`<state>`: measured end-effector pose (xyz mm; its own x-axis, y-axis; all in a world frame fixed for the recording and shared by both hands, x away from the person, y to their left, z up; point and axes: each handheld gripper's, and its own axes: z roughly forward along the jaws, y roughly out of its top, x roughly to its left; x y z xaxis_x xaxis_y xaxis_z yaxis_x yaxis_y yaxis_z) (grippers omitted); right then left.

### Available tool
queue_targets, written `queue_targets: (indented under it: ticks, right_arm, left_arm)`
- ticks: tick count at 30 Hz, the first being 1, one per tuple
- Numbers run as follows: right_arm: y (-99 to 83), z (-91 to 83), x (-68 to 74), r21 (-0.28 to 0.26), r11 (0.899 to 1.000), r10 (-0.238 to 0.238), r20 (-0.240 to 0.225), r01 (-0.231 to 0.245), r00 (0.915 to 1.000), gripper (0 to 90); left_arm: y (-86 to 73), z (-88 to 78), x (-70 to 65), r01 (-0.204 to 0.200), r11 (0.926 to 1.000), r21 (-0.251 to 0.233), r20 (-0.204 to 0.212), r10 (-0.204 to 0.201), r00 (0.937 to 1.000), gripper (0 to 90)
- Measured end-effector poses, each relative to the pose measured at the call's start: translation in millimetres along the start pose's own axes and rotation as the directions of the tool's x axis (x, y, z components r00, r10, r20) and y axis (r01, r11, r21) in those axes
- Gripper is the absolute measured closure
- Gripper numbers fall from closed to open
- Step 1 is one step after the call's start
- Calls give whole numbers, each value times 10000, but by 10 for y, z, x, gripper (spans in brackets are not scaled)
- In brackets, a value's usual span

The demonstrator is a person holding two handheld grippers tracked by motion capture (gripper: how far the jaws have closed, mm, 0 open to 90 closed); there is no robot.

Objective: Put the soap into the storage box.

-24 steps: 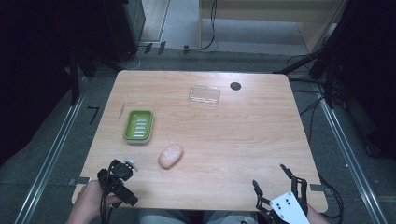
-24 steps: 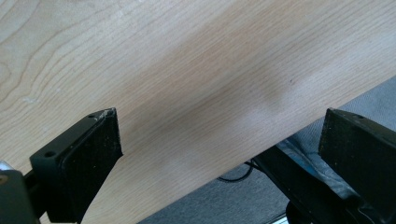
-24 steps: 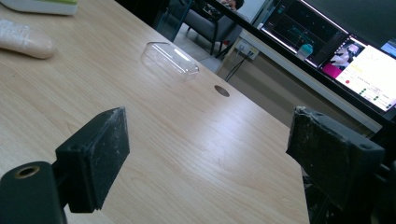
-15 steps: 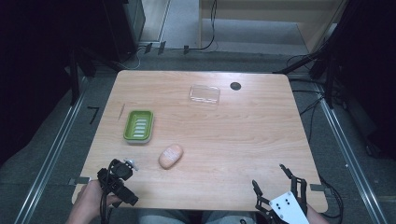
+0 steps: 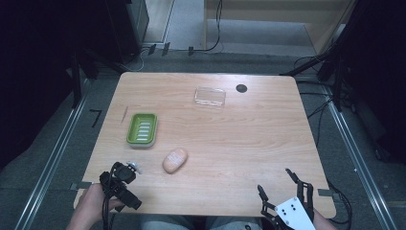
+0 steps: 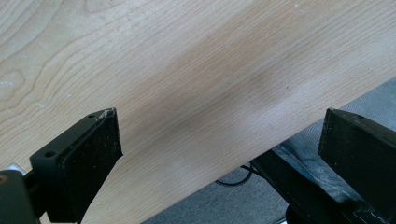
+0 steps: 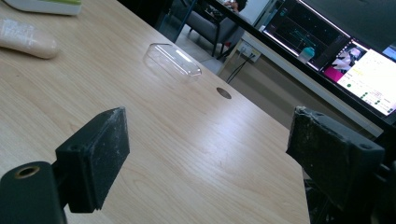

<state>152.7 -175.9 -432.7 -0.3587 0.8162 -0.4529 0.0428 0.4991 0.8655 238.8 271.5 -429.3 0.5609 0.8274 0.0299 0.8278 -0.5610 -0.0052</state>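
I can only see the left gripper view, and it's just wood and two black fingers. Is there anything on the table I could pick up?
Observer: Yes. The high view shows a peach-coloured oval bar lying on the table, towards its near left part.
Operator: Is there somewhere to put it?
Observer: A green ridged dish sits just beyond the bar, a little to its left, not touching it.
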Motion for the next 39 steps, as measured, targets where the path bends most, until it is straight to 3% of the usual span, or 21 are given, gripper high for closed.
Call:
queue_targets:
  ticks: [11, 39]
  right_arm:
    - [0, -3, 3, 24, 10000, -53, -20, 53, 10000, 132]
    - [-12, -4, -4, 70, 10000, 17, 40, -18, 10000, 133]
  left_arm:
    - [76, -93, -36, -13, 9993, -376, 99, 17, 9999, 0]
    - [461, -203, -198, -733, 9941, -801, -78, 729, 9973, 0]
